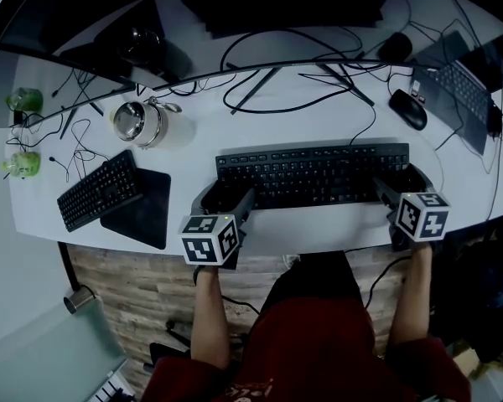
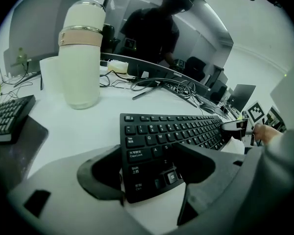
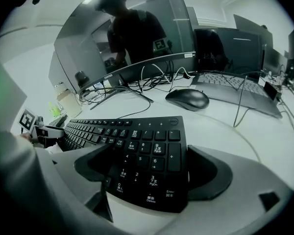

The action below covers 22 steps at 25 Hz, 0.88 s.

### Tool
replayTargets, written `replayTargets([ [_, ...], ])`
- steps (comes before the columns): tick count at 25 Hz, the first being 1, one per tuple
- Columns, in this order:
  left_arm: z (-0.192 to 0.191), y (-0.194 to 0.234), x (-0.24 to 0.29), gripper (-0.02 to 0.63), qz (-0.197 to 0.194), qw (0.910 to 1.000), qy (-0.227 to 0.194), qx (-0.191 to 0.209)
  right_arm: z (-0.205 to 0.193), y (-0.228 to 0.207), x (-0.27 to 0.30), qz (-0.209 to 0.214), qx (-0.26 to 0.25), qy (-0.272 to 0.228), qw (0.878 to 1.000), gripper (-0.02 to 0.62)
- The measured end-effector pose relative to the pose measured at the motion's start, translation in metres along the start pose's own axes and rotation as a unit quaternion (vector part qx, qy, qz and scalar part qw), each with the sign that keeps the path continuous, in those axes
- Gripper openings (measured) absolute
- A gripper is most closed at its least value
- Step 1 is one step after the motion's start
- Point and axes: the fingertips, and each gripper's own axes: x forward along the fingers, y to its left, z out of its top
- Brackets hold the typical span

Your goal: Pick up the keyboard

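Left gripper [image 2: 152, 165]: jaws are closing on the left end of the keyboard [image 1: 314, 174], one pressing each long edge.
Right gripper [image 3: 147, 165]: jaws are clamping the keyboard's number-pad end the same way.
Keyboard position: it is sitting along the near edge of the white desk [image 1: 318, 124]; whether it is lifting off cannot be told.
Writing: keys are showing Tab, Caps Lock, Shift and Ctrl at the left end, PgUp, PgDn and Delete at the right; a round Dell badge is sitting in the far right corner.
Keyboards: two are showing, the second keyboard [image 1: 99, 189] lying left of the first.
Mice: two, mouse [image 1: 408, 109] and farther mouse [image 1: 394, 47], both lying beyond the keyboard's right end.
Flask: one flask [image 1: 138, 122] is standing beyond the keyboard's left end.
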Motion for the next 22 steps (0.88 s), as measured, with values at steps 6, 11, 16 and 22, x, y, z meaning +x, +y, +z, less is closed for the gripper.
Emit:
replayTargets([
  [6,-0.001,0.0,0.0,0.334,0.005,1.0,0.0,0.002,0.0,0.0,-0.001,-0.002,0.001,-0.007,1.0,0.446],
  [11,0.001,0.0,-0.003,0.334,0.014,0.9998,0.006,0.009,0.001,0.0,-0.003,-0.001,-0.001,-0.025,1.0,0.445],
  [16,0.012,-0.004,-0.014,0.334,0.02,0.9993,-0.02,0.026,0.007,0.004,-0.014,-0.002,-0.004,-0.057,0.998,0.445],
  [22,0.022,-0.006,-0.038,0.334,0.026,0.9977,-0.053,0.031,0.025,0.018,-0.035,0.0,-0.024,-0.102,0.994,0.445],
])
